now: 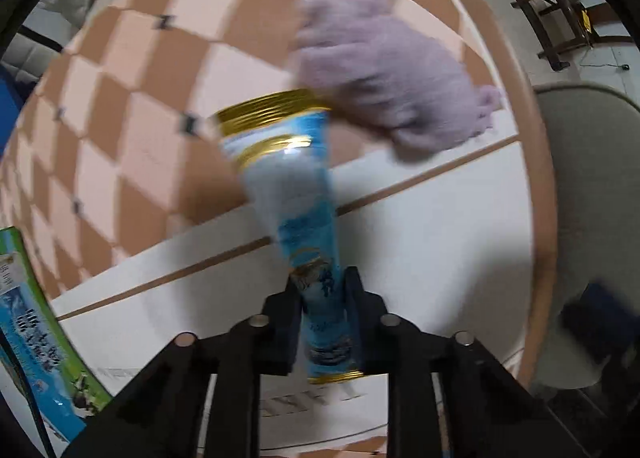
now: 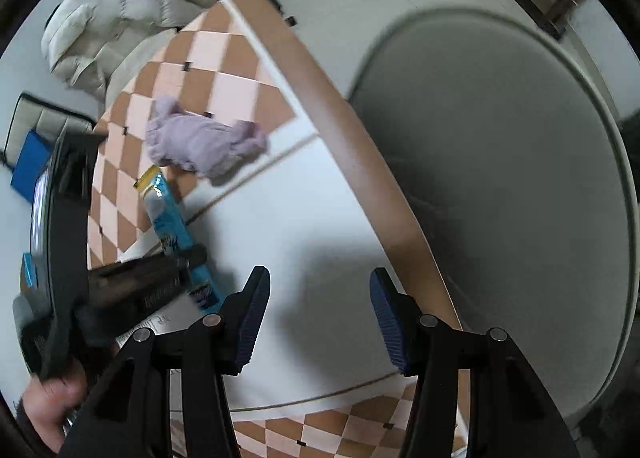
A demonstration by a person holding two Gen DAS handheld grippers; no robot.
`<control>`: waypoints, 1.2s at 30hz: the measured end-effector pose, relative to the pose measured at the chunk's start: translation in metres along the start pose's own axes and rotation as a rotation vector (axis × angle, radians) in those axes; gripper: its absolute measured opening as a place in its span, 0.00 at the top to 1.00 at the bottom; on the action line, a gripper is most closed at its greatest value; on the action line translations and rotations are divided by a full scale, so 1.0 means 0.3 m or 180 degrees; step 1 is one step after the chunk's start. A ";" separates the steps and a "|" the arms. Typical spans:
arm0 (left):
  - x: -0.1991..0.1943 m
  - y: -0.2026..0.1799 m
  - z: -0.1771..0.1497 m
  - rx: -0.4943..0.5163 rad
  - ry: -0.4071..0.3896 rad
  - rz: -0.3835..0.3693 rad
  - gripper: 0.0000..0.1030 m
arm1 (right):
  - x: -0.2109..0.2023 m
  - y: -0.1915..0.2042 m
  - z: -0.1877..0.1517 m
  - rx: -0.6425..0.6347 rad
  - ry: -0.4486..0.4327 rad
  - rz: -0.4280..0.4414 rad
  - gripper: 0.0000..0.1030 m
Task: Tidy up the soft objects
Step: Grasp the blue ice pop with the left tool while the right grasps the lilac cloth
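My left gripper [image 1: 323, 290] is shut on a blue and gold soft tube pouch [image 1: 296, 193] and holds it above the table; the pouch points away toward a lilac fluffy cloth [image 1: 384, 69]. The right wrist view shows the same pouch [image 2: 168, 217] in the left gripper [image 2: 192, 258], with the lilac cloth [image 2: 204, 145] lying on the checkered part of the tablecloth beyond it. My right gripper [image 2: 318, 298] is open and empty over the white part of the tablecloth.
The table [image 2: 360, 145] has a brown edge band and a checkered orange and white cloth. A grey round seat [image 2: 500, 185] stands to the right of the table. A green and blue box [image 1: 36, 338] lies at the left. A white padded jacket [image 2: 116, 5] lies at the far end.
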State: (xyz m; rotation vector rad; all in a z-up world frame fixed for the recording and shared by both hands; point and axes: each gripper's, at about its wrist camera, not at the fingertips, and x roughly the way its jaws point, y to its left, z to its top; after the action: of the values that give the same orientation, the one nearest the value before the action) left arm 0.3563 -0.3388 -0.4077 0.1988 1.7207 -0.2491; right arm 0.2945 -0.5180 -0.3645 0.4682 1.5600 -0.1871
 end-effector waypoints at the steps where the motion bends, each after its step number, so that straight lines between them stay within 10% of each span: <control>1: -0.010 0.030 -0.012 -0.0030 -0.0046 0.0034 0.84 | 0.000 0.025 0.019 -0.0084 -0.0005 -0.0002 0.45; 4: -0.024 0.148 -0.049 -0.0217 -0.0091 0.0065 0.84 | 0.030 0.138 0.100 -0.0548 -0.0013 -0.0123 0.22; 14: -0.128 0.367 -0.094 -0.0611 -0.0290 -0.0192 0.88 | 0.239 0.484 0.302 -0.1732 0.0202 -0.0395 0.21; 18: -0.188 0.413 -0.101 -0.0645 -0.0390 -0.0219 0.89 | 0.287 0.517 0.304 -0.1643 0.0270 -0.0456 0.55; 25: -0.271 0.423 -0.188 -0.0610 -0.0530 -0.0296 0.89 | 0.264 0.498 0.183 -0.1169 0.0460 -0.0400 0.59; 36: -0.494 0.720 -0.453 -0.0500 -0.0725 -0.0571 0.89 | -0.022 0.744 -0.274 -0.1011 0.0133 0.0540 0.59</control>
State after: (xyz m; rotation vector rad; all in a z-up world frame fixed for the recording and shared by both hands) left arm 0.3104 -0.0925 -0.2519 -0.0972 1.5240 -0.2568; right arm 0.3094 -0.2856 -0.3160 0.3523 1.5477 0.2002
